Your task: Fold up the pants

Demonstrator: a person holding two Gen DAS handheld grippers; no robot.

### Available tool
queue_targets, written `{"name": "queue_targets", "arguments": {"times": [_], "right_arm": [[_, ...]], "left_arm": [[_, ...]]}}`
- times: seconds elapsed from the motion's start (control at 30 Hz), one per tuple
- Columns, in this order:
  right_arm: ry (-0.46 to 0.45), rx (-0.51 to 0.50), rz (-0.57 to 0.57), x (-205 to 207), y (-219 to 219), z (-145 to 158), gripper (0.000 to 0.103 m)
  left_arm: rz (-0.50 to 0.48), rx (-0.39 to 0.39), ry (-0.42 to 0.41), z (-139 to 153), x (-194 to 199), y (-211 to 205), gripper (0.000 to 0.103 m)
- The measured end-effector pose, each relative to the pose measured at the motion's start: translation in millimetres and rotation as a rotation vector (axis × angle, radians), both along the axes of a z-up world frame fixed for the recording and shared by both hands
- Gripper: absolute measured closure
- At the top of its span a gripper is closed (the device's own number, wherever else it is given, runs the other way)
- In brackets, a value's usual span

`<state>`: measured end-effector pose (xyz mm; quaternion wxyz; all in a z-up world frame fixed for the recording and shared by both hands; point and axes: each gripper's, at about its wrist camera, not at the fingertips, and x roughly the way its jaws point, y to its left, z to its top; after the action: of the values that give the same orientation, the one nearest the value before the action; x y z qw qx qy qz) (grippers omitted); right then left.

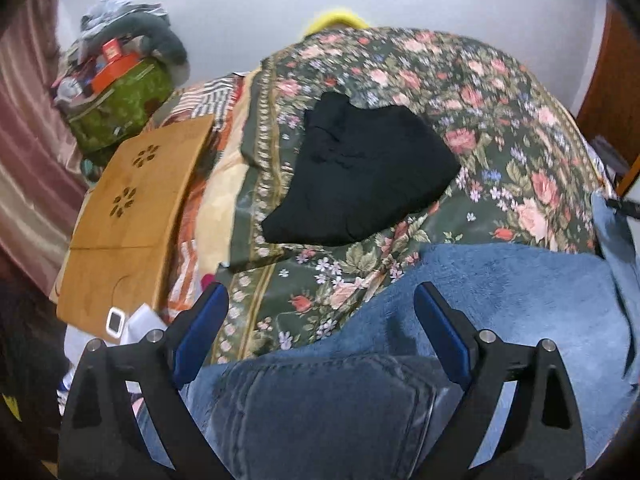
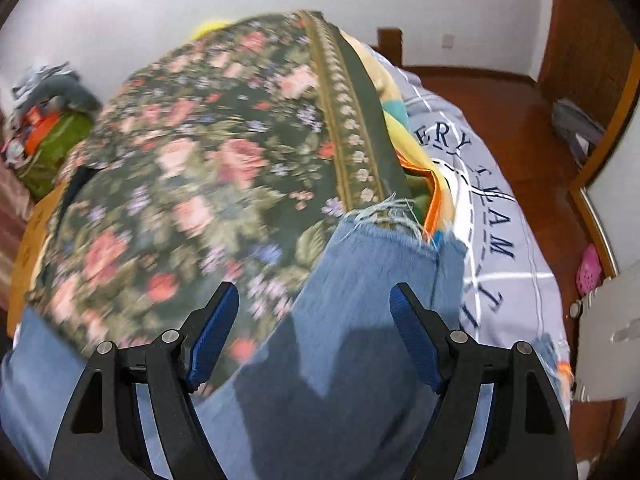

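Left gripper (image 1: 322,304): jaws spread wide, blue pads (image 1: 204,332) apart, nothing pinched. Poised above jeans (image 1: 500,300), pads clear of the cloth. Back pocket (image 1: 320,412) lying directly below the jaws, in darker denim.

Right gripper (image 2: 314,304): jaws spread, blue pads (image 2: 416,344) apart, nothing pinched. Poised above jeans (image 2: 360,300) near the leg end. Shadow of the jaws cast on the denim beneath.

Jeans: blue denim, laid flat on floral cover (image 1: 460,92) at its near edge. Seat portion under the left gripper, leg running off to the right in that view. Frayed hem (image 2: 392,216) seen in right view, reaching the bordered edge of floral cover (image 2: 180,152). Fold state not determinable; both views blurred.

Black garment (image 1: 360,176): lying in a compact heap on the floral cover, beyond the jeans, well apart from them.

Wooden board (image 1: 132,216): flat, with flower-shaped cut-outs, left of the floral cover. Small white device (image 1: 116,320) resting at its near corner.

Green bag (image 1: 120,108): beyond the board, against the wall, heaped with assorted items, including an orange box (image 1: 116,68).

Grey sheet (image 2: 500,248): printed with dark lettering, right of the floral cover. Wood floor (image 2: 520,120) further right. Pink shoe (image 2: 590,268) on the floor by the far right edge.
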<state>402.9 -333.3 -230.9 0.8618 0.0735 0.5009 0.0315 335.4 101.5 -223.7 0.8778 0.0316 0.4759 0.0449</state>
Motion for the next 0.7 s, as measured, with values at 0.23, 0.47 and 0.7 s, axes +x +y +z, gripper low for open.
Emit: {"name": "queue_targets", "arguments": {"times": [0.23, 0.47, 0.7], "right_arm": [[0.099, -0.024, -0.054, 36.1, -0.5, -48.8, 0.029], [0.066, 0.023, -0.098, 26.8, -11.6, -48.0, 0.079], [0.029, 0.017, -0.076, 9.5, -22.3, -21.7, 0.098]], "left_arm": [[-0.034, -0.012, 0.05, -21.7, 14.5, -11.3, 0.009], [-0.061, 0.01, 0.066, -24.2, 12.6, -23.4, 0.009], [-0.104, 0.007, 0.06, -6.0, -1.9, -44.9, 0.009]]}}
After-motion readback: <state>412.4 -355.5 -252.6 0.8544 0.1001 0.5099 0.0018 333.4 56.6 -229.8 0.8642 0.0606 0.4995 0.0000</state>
